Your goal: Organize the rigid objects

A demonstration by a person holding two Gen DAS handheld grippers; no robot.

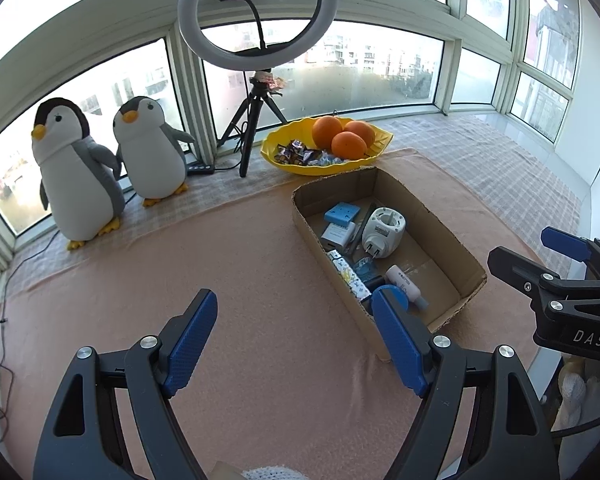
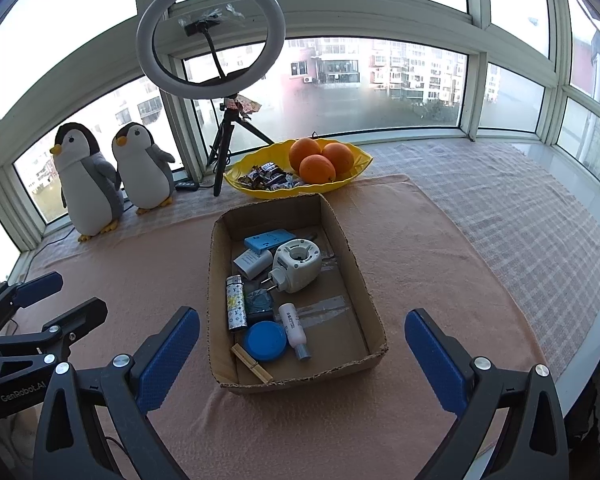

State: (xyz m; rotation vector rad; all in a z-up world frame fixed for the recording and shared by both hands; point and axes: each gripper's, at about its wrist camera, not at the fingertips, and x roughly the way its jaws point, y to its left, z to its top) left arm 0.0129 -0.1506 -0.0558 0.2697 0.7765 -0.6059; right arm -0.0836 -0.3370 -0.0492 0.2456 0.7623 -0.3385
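Note:
A shallow cardboard box [image 2: 374,320] [image 1: 416,200] lies on the pink cloth and holds several small items. Among them are a white plug adapter [image 2: 298,266] [image 1: 384,232], a blue block [image 2: 270,240], a patterned lighter [image 2: 235,304], a blue round lid [image 2: 265,340], a small white bottle [image 2: 294,330] and a wooden clothespin [image 2: 252,368]. My left gripper [image 1: 294,340] hovers open over the cloth just left of the box, nothing between its fingers. My right gripper [image 2: 302,354] is open in front of the box's near end, empty. Each gripper shows at the edge of the other's view.
A yellow bowl [image 2: 256,192] with oranges [image 2: 320,160] and wrapped sweets sits behind the box. A ring light on a tripod [image 2: 222,160] and two plush penguins [image 2: 112,176] stand by the window. Checked cloth [image 2: 520,208] covers the right side, ending at the table's edge.

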